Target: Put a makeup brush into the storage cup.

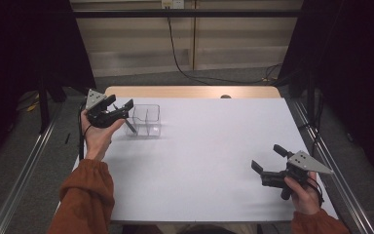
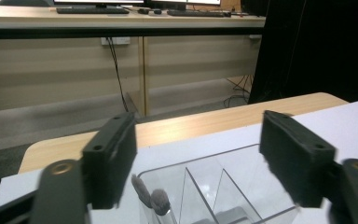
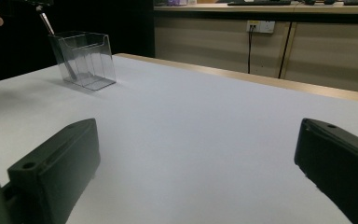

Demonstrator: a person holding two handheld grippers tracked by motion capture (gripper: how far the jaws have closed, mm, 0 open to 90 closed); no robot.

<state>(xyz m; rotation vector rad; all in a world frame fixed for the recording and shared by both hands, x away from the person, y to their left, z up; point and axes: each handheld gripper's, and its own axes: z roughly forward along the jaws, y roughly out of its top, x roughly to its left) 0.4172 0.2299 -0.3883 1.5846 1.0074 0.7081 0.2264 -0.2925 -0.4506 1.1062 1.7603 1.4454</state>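
A clear plastic box [image 1: 146, 121] with inner dividers stands at the far left of the white table [image 1: 214, 165]. A thin dark brush [image 1: 130, 126] leans in its left compartment, bristle end up [image 2: 156, 200]. My left gripper [image 1: 121, 102] hovers just above the box's left side. Its jaws are open, and the brush tip sits below and between them [image 2: 200, 154], touching neither pad. My right gripper [image 1: 269, 157] rests low over the near right of the table, open with nothing between its jaws [image 3: 198, 177]. From there the box [image 3: 86, 58] and the brush [image 3: 46, 23] appear far off to the left.
A wooden table edge [image 1: 190, 91] runs along the far side. Metal rails [image 1: 24, 170] flank the table on both sides. A black cable [image 1: 185, 68] crosses the floor beyond it, and dark curtains [image 1: 350, 58] hang at both sides.
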